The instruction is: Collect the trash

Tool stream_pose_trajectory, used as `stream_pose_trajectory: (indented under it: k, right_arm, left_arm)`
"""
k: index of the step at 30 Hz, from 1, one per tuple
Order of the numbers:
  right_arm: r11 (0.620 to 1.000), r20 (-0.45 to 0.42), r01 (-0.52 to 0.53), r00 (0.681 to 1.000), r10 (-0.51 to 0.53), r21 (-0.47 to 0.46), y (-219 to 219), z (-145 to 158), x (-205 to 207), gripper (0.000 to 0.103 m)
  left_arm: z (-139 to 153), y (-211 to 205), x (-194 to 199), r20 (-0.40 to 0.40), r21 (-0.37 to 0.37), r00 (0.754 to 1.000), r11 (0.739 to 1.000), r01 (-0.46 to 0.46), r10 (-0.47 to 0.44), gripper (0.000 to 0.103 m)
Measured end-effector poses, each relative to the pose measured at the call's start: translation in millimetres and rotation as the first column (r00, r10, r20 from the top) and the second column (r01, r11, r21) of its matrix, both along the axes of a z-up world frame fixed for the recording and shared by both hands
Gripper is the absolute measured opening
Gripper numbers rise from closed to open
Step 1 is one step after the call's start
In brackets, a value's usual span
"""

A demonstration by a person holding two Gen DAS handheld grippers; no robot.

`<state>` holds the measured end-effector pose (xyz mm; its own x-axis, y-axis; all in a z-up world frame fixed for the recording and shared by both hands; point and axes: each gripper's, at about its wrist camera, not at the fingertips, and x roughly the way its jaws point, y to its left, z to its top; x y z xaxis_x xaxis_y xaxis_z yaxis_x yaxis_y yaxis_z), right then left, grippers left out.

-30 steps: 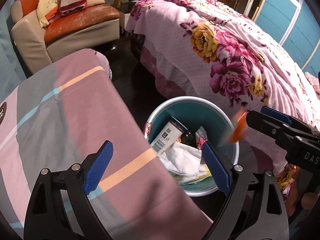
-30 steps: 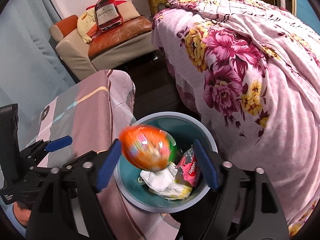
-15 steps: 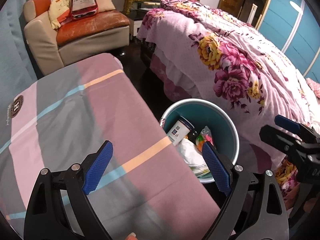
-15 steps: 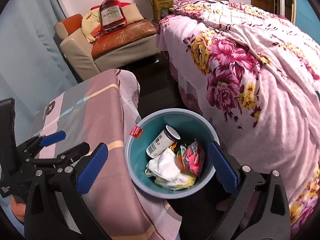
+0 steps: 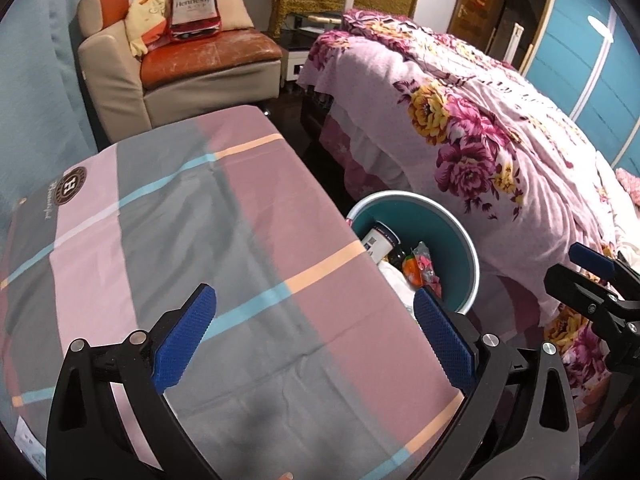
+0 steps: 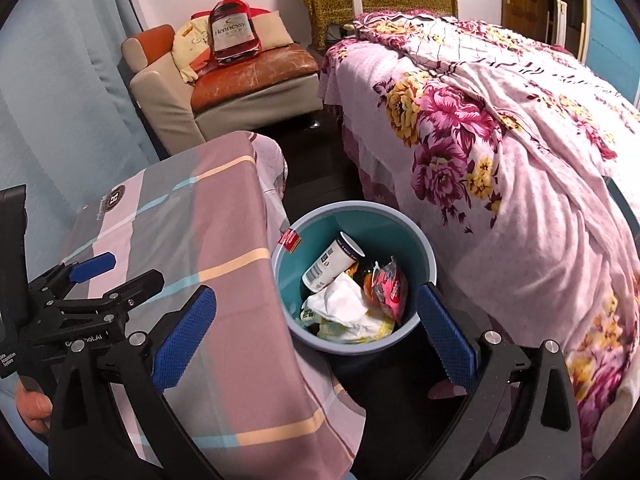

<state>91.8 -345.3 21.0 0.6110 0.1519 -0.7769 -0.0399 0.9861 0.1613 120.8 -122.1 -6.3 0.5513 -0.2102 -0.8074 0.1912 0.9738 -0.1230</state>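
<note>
A teal bin (image 6: 424, 248) stands on the dark floor between the cloth-covered table (image 6: 200, 216) and the bed. In it lie a white printed cup (image 6: 332, 266), crumpled white tissue (image 6: 344, 304), a pink snack packet (image 6: 390, 288) and an orange item (image 5: 412, 270). My right gripper (image 6: 316, 296) hangs open above the bin's near side, with nothing in it. My left gripper (image 5: 312, 300) is over the table cloth (image 5: 200, 240), its jaws opening and empty. Each gripper shows at the edge of the other's view: the right gripper (image 5: 588, 280) and the left gripper (image 6: 100, 276).
A bed under a pink floral cover (image 5: 480, 120) runs along the right, close to the bin (image 5: 472, 264). An armchair (image 5: 180, 64) with a bottle-shaped cushion (image 5: 194, 8) stands at the back. A blue curtain hangs at the left. A hand (image 6: 32, 404) holds the left gripper's handle.
The orange item left the right gripper and now lies in the bin. The right jaws spread wider. Both grippers pulled back and up, away from the bin.
</note>
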Motion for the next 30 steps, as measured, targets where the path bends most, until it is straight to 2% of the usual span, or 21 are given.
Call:
stream_pose_trajectory:
  k: [13,30]
  right_arm:
    - [1.0,0.015,-0.023,1.0,0.023,-0.011,15.5,8.8,-31.6,0.096]
    - [0.999,0.002,-0.049,0.999,0.049,-0.003,26.0,0.8,-37.5,0.096]
  left_arm:
    - [12.0,24.3,-32.9,0.036,-0.011,0.998,0.999,-0.046,0.046,0.099]
    - [7.8,27.5,-45.1,0.055,0.008,0.996,0.998,-0.07,0.069,0.099]
